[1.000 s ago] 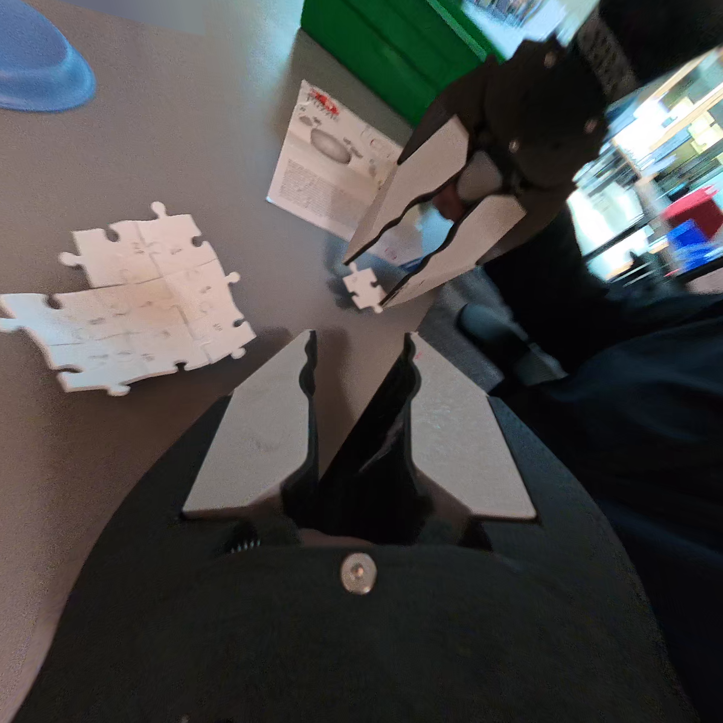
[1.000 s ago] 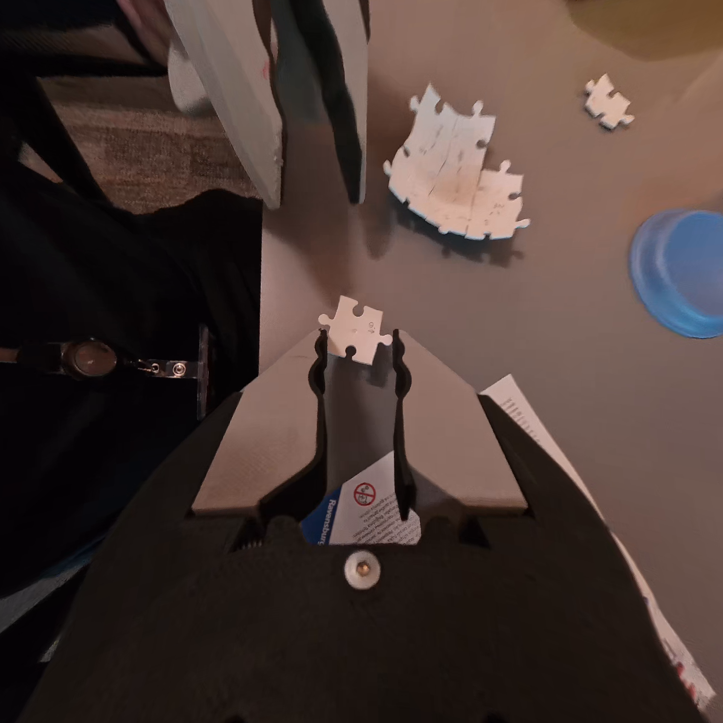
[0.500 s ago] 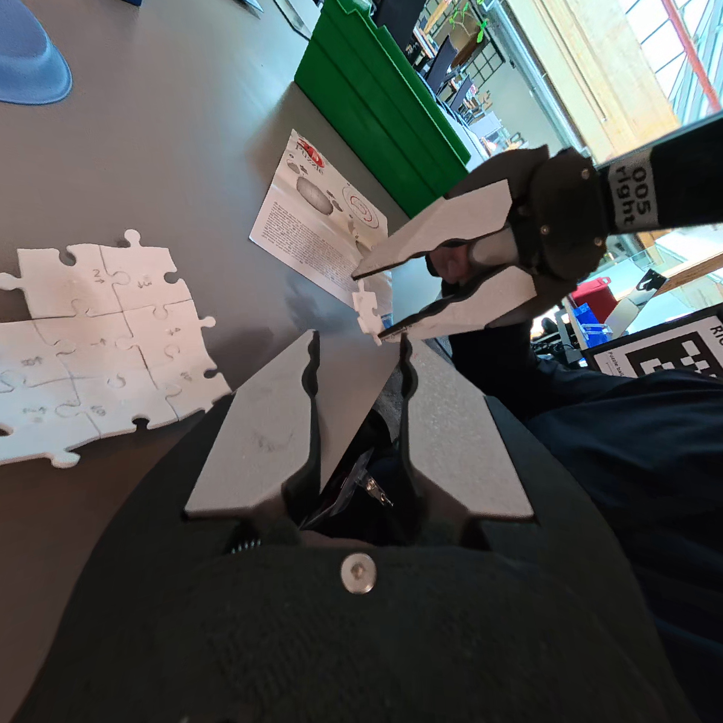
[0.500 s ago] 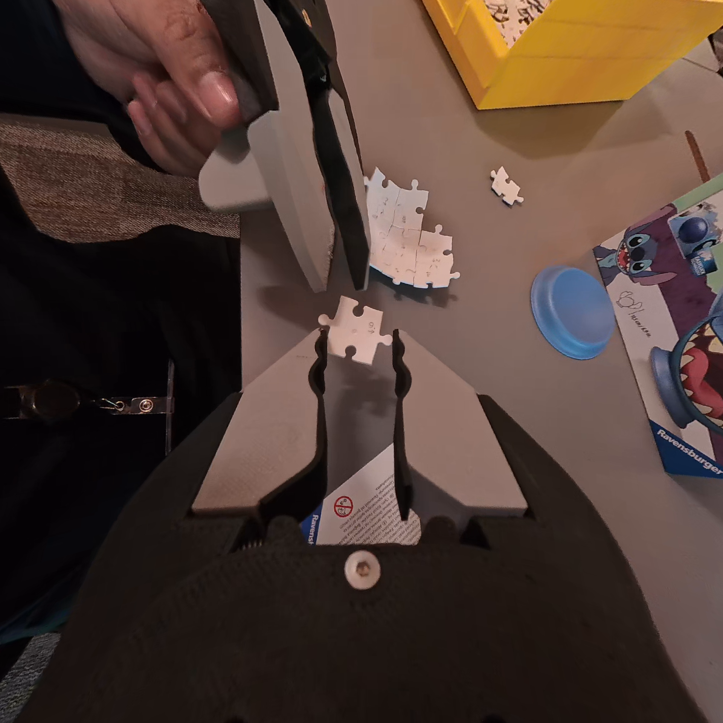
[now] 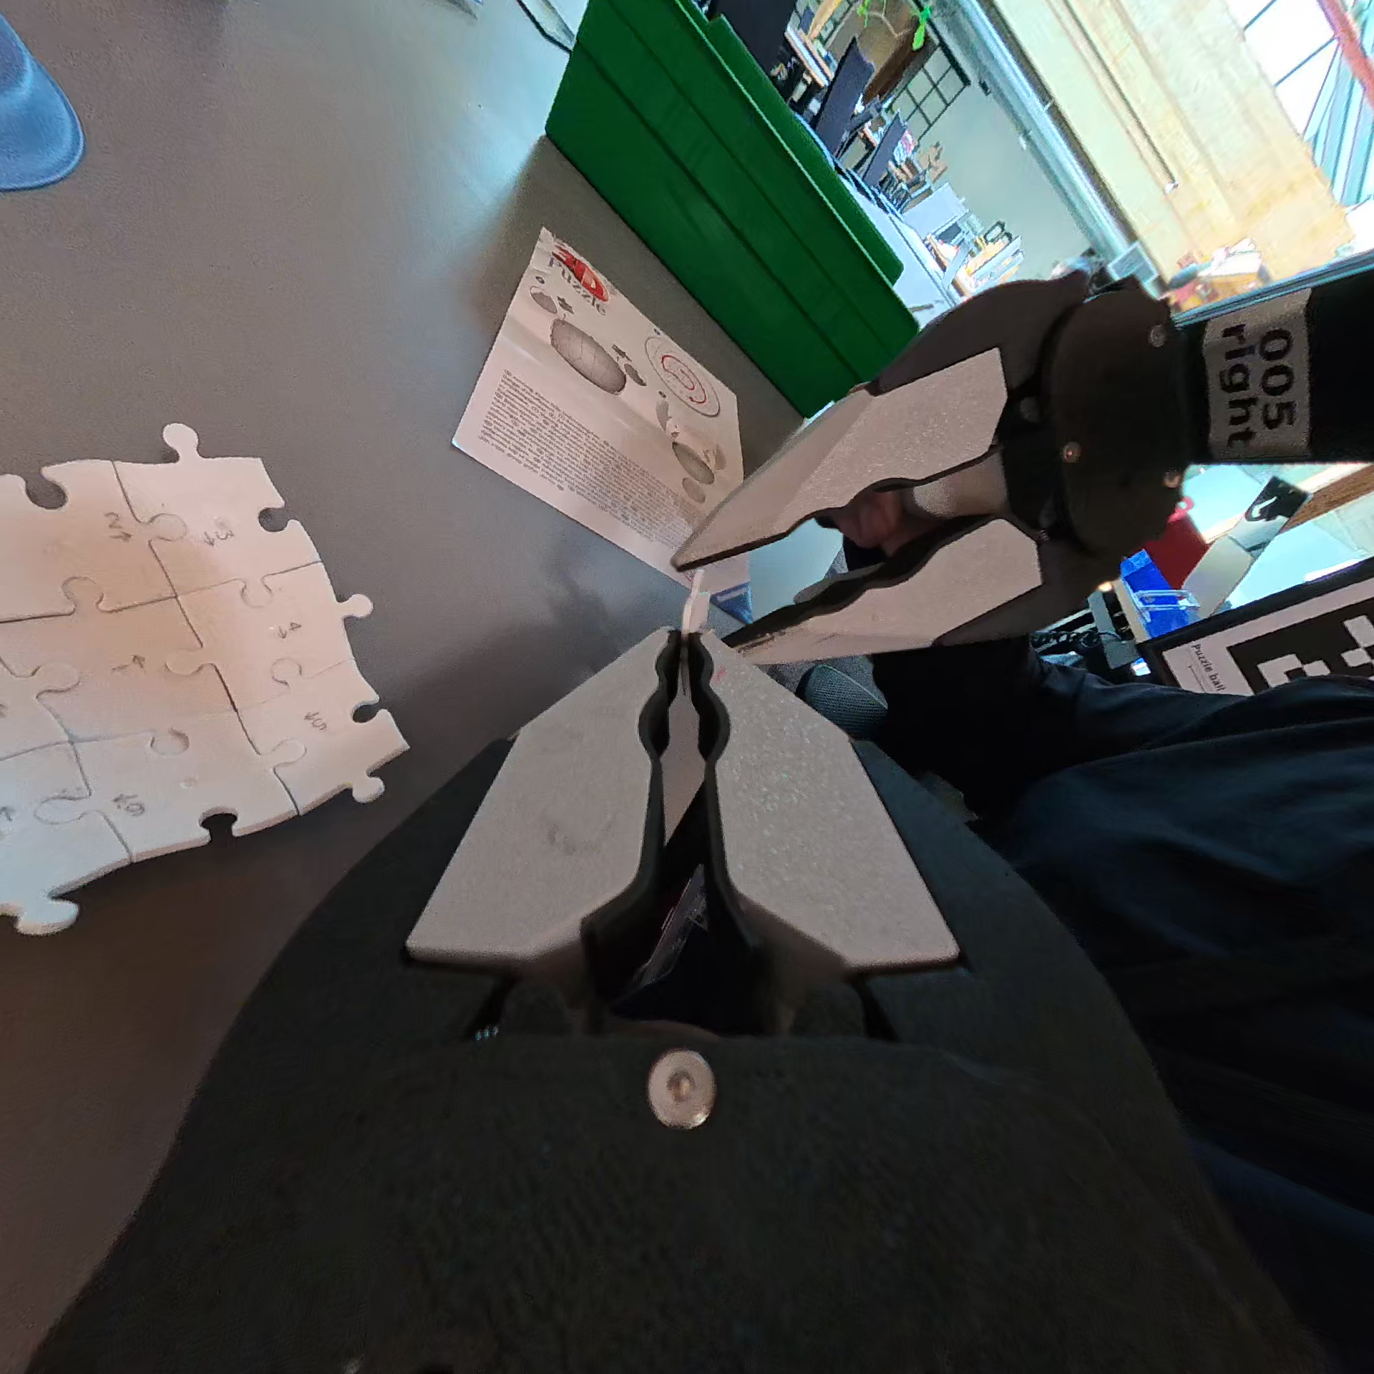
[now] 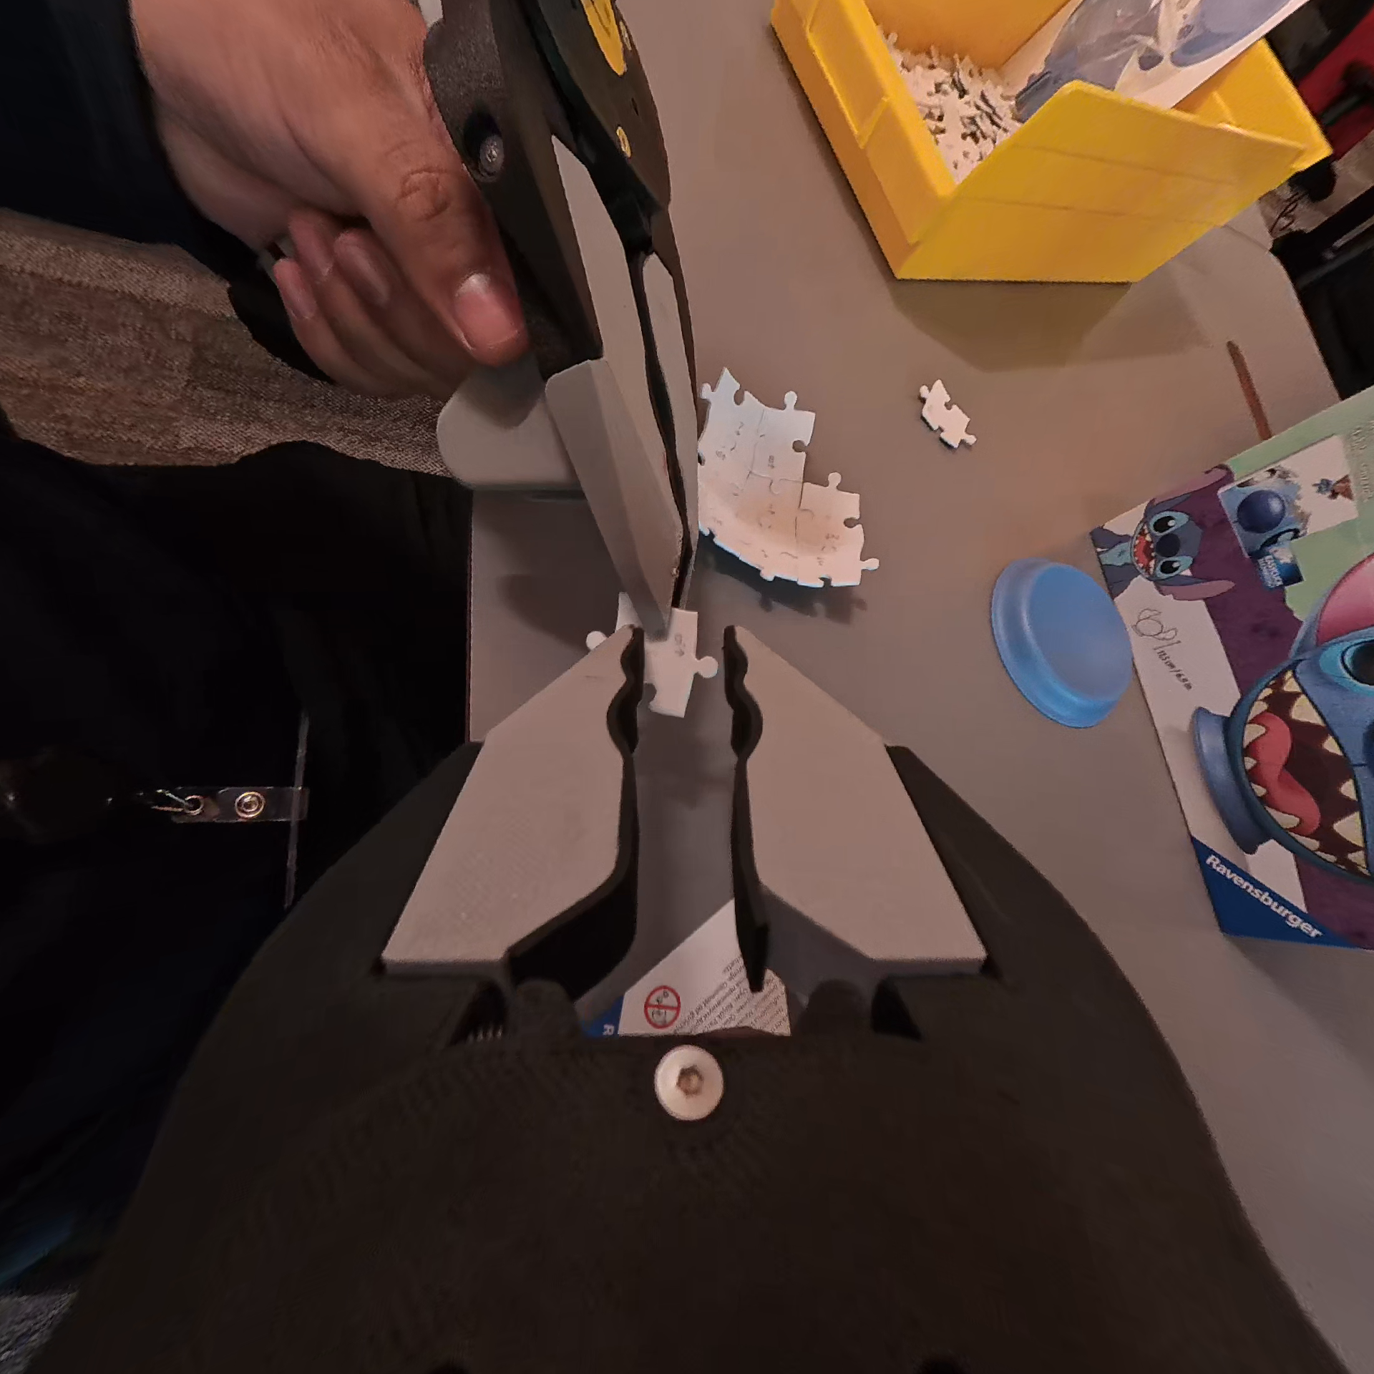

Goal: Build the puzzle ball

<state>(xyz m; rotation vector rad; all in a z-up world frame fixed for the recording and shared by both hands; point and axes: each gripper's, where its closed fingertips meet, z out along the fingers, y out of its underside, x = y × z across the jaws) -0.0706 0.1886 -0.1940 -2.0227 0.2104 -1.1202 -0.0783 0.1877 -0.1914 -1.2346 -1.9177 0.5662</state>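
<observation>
One loose white puzzle piece (image 6: 673,662) is up off the table, edge-on in the left wrist view and pinched at the left gripper's (image 5: 685,645) tips. The joined patch (image 5: 160,662) – white, slightly curved, small marks on each piece – lies flat nearby. Another single piece (image 6: 946,413) sits well apart.

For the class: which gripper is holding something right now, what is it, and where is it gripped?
The left gripper pinches a loose white puzzle piece by its edge; the right gripper is open around it.
</observation>
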